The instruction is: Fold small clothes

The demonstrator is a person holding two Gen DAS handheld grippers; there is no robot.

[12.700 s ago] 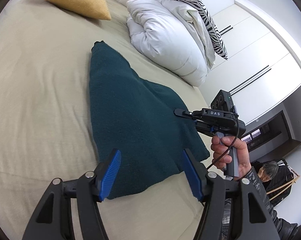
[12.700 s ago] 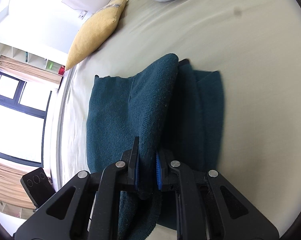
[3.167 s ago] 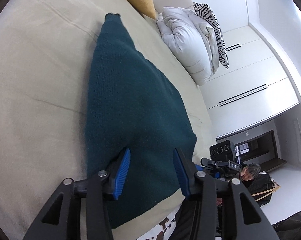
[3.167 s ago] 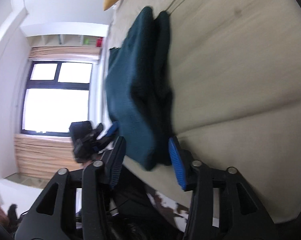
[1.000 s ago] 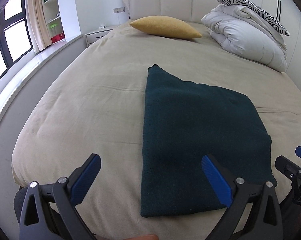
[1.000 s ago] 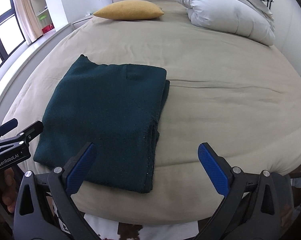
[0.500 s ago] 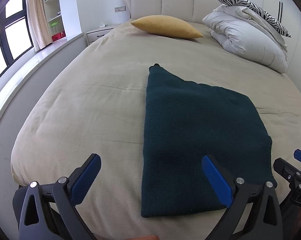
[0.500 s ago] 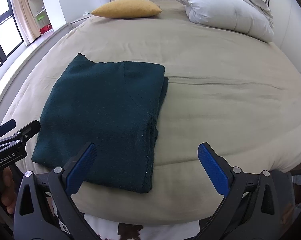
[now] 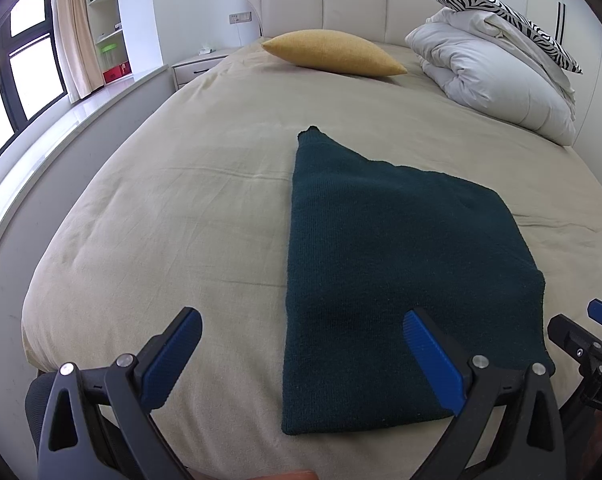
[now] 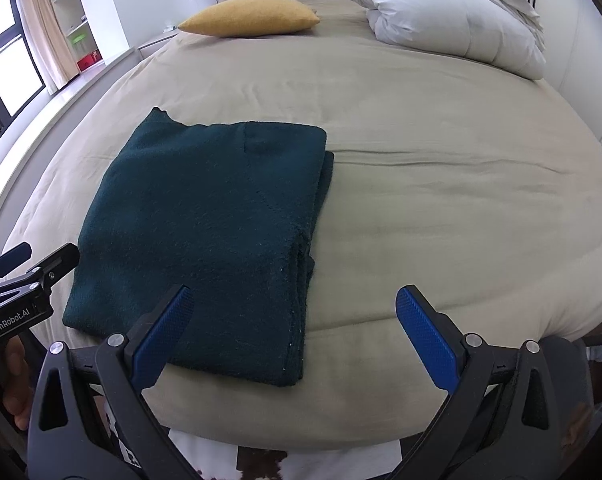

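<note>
A dark green knitted garment (image 9: 397, 264) lies folded into a flat rectangle near the foot of the beige bed (image 9: 189, 184). In the right wrist view the same garment (image 10: 213, 216) shows stacked layers along its right edge. My left gripper (image 9: 301, 364) is open, held back from the garment's near edge with nothing between its blue pads. My right gripper (image 10: 297, 336) is open too, hovering over the garment's near right corner without touching it. The left gripper's body (image 10: 17, 292) shows at the left of the right wrist view, held by a hand.
A yellow pillow (image 9: 333, 53) and a white duvet (image 9: 497, 76) with a zebra-print pillow (image 9: 509, 4) lie at the head of the bed. A window (image 9: 25, 72) and shelves stand on the left, white wardrobes on the right.
Since 12.7 s ago the right gripper has let go of the garment, and both have pulled back and opened wide. Over the last second both views barely shifted.
</note>
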